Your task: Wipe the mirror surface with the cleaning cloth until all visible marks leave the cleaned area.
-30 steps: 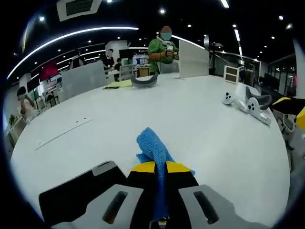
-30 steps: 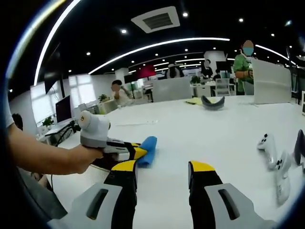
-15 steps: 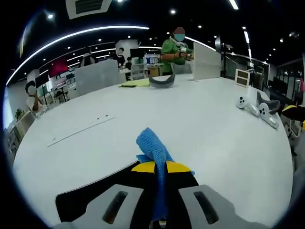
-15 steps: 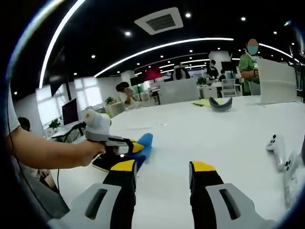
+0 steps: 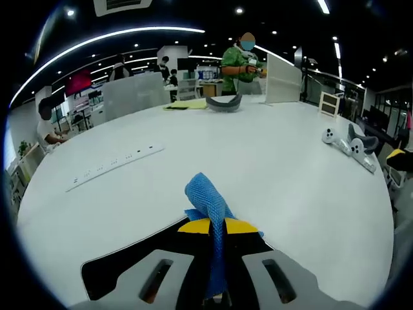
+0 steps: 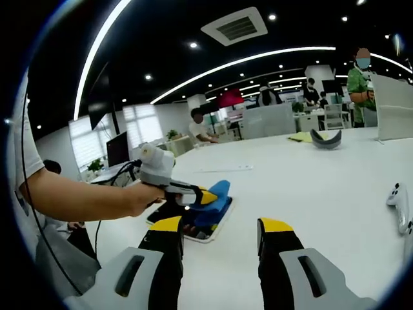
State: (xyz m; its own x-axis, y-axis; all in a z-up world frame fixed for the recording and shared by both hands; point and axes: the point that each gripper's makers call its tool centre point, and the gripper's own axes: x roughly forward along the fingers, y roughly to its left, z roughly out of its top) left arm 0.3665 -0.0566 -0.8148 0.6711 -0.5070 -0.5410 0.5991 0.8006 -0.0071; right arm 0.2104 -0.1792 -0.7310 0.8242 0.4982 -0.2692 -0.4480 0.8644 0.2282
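Left hand-held gripper [image 5: 216, 227] clamped on the blue cleaning cloth [image 5: 206, 201], folded end sticking up past the yellow tips at 12 o'clock. Dark mirror [image 5: 129, 255] flat on the white counter [image 5: 258, 155] beneath, toward 8 o'clock. In the right gripper view, cloth [image 6: 216, 194] pressed over the mirror [image 6: 193, 229] at 10 o'clock. Right hand-held gripper [image 6: 216, 227] parted, nothing between its jaws. White controllers [image 5: 352, 145] at 2 o'clock.

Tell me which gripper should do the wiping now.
Left. The left gripper is shut on the blue cloth and sits right over the dark mirror lying flat on the table. The right gripper is open, holds nothing and stands apart from the mirror.
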